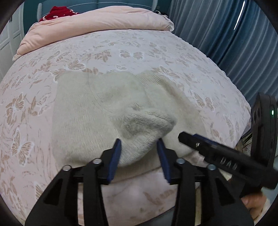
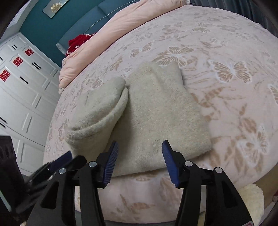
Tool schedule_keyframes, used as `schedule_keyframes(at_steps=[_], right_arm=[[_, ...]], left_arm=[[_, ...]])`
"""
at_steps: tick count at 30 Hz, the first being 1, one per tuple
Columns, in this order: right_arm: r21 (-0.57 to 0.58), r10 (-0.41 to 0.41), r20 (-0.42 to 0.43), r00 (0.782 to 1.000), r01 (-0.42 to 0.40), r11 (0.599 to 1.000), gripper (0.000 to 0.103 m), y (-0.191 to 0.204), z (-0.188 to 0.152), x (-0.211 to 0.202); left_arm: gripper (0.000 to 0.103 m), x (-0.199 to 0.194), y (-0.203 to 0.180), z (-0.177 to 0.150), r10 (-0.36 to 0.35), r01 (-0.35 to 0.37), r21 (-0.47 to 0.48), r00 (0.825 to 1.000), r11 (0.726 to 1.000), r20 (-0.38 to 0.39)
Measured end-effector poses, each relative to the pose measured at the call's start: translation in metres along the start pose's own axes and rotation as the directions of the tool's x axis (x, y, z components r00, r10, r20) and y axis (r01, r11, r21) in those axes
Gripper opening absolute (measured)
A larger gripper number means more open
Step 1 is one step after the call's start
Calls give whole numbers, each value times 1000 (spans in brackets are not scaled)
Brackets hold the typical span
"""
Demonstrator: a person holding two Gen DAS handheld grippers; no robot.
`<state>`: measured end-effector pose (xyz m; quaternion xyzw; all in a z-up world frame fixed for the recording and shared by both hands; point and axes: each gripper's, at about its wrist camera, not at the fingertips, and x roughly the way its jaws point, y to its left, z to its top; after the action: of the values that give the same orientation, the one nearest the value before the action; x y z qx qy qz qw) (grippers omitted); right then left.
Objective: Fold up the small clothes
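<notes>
A cream knit garment (image 1: 97,107) lies on the bed near its front edge; it also shows in the right wrist view (image 2: 156,111). A raised fold of it (image 1: 146,132) sits between the blue pads of my left gripper (image 1: 139,144), whose jaws stand apart around it without clamping. In the right wrist view that fold (image 2: 99,114) rises at the garment's left side. My right gripper (image 2: 139,147) is open and empty, just above the garment's near edge. Its body shows in the left wrist view (image 1: 217,156) to the right.
The bed has a pink butterfly-patterned cover (image 1: 121,52). A folded pink duvet (image 1: 97,22) and a red item (image 1: 59,13) lie at the head. Blue curtains (image 1: 225,43) hang on the right; white wardrobe doors (image 2: 22,97) stand on the left.
</notes>
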<state>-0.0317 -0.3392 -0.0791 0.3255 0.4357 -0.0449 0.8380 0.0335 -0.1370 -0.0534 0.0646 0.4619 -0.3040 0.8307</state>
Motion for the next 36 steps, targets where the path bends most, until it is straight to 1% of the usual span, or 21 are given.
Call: schedule_keyframes(at_steps=[3, 5, 10, 12, 14, 17, 18, 19, 20, 22, 23, 25, 26, 27, 28, 30, 32, 33, 34, 35, 36], right_arm=[[27, 77, 9, 997, -77, 997, 69, 0, 1, -9], [62, 141, 0, 990, -140, 988, 72, 5, 1, -9], [119, 276, -49, 960, -268, 956, 77, 26, 15, -2], [85, 263, -72, 962, -257, 963, 81, 47, 17, 5], [36, 205, -102, 973, -203, 979, 82, 66, 20, 19], [-39, 114, -136, 984, -120, 992, 82, 88, 24, 43], [-67, 73, -139, 988, -83, 994, 71, 95, 25, 51], [-100, 34, -138, 990, -48, 994, 34, 101, 26, 56], [-124, 10, -146, 989, -29, 992, 16, 108, 28, 60], [-114, 93, -124, 988, -107, 988, 16, 119, 39, 49], [-128, 144, -97, 985, -156, 979, 16, 127, 45, 35], [-140, 262, -51, 964, -267, 953, 15, 135, 58, 2], [-134, 333, -25, 943, -333, 933, 14, 134, 64, -16], [-132, 380, 5, 925, -376, 917, 14, 131, 69, -32], [-133, 394, 42, 918, -386, 913, 14, 121, 69, -46], [-117, 317, 98, 943, -305, 945, 14, 87, 65, -54], [-84, 59, 67, 996, -53, 995, 14, 37, 53, -21], [-40, -38, 0, 999, 38, 998, 13, 7, 44, 6], [39, -73, -73, 995, 76, 996, 13, -23, 33, 28], [133, -26, -103, 994, 39, 990, 13, -46, 21, 38], [199, 47, -73, 996, -31, 980, 13, -56, 16, 35]], left_arm=[[81, -13, 1, -26, 105, -106, 28, 994, 994, 28], [86, -17, 9, -39, 158, -159, 38, 987, 987, 22], [88, -12, 34, -53, 272, -272, 26, 962, 962, 4], [88, -3, 40, -55, 287, -286, 35, 958, 957, -15], [88, 7, 44, -56, 279, -277, 39, 959, 960, -53], [89, 12, 43, -56, 249, -249, 13, 967, 968, -51], [90, 12, 44, -56, 236, -236, 0, 971, 972, -44], [90, 13, 44, -56, 237, -238, -11, 971, 971, -42], [89, 16, 45, -55, 248, -249, -17, 967, 968, -50], [82, 25, 50, -52, 253, -256, -40, 964, 966, -81], [64, 29, 55, -49, 228, -235, -59, 968, 970, -104], [43, 31, 65, -44, 197, -212, -110, 971, 971, -135], [22, 28, 70, -43, 170, -189, -144, 977, 971, -130], [15, 24, 76, -41, 140, -160, -183, 983, 970, -121], [15, 19, 79, -40, 102, -123, -218, 990, 968, -102], [12, 10, 75, -37, 77, -91, -230, 995, 969, -68], [10, 14, 65, -33, 97, -112, -182, 992, 977, -87], [10, 19, 62, -34, 105, -122, -172, 989, 978, -104], [10, 25, 62, -36, 100, -122, -175, 987, 977, -125], [10, 32, 61, -38, 96, -123, -182, 984, 976, -150], [10, 37, 60, -41, 92, -124, -191, 982, 974, -166]])
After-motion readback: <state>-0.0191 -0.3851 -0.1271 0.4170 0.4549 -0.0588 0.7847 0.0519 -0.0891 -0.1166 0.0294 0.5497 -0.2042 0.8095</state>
